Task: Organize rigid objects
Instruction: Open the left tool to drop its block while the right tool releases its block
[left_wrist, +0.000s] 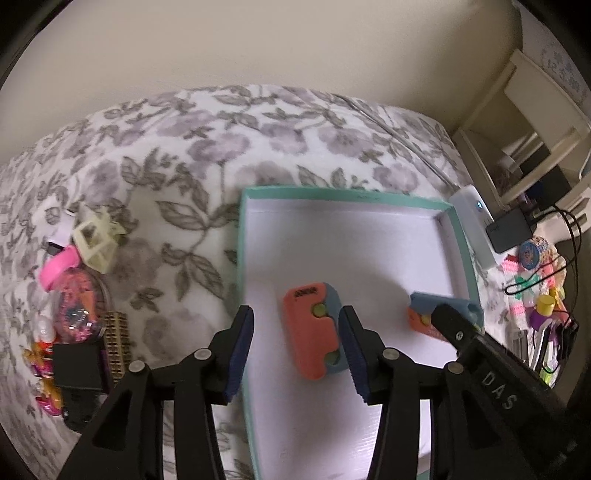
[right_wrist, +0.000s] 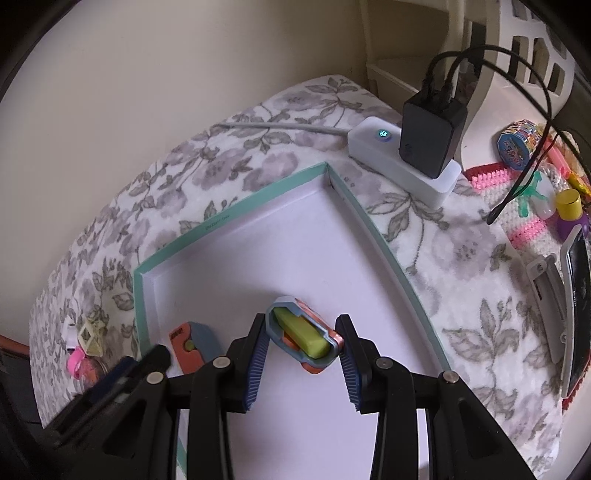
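While the left gripper (left_wrist: 297, 347) gapes around one orange-blue plastic toy (left_wrist: 312, 330) lower centre, the right gripper (right_wrist: 301, 354) clamps another (right_wrist: 303, 339) inside the teal-rimmed white cardboard tray (right_wrist: 236, 218).

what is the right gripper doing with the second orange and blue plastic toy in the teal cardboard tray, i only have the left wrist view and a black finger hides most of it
Observer: The right gripper is closed on that orange and blue plastic toy; its ribbed blue pads press on two opposite sides of it.
Operator: which face of it points at the camera
Observer: The open face: a yellow-green bar lies inside a blue frame, running slantwise toward the lower right of the right wrist view.
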